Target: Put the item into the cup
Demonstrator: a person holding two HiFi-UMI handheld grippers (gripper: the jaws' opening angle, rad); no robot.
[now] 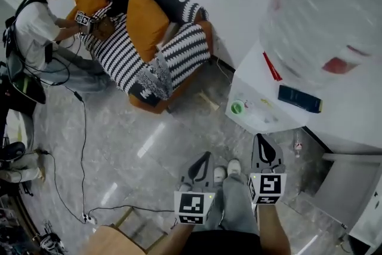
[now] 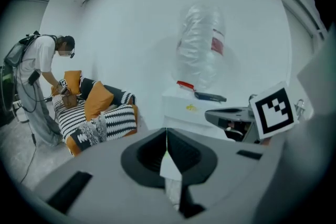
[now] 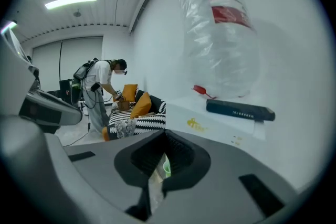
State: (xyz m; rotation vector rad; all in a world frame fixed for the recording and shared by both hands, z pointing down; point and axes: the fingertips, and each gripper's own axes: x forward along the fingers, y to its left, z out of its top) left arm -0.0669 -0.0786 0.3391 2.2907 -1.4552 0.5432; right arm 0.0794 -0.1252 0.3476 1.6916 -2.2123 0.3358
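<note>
My left gripper and right gripper are held side by side above my feet, both shut with nothing between the jaws. In the left gripper view the left gripper has its tips meeting in a thin line, and the right gripper shows beside it. The right gripper points at a white dispenser unit. A small green round thing sits on that unit's lower ledge. I cannot make out a cup or a loose item for certain.
A big plastic-wrapped water bottle and a dark blue box top the unit. A striped sofa with orange cushions stands beyond, another person bending over it. Cables cross the floor. A wooden top is near my left.
</note>
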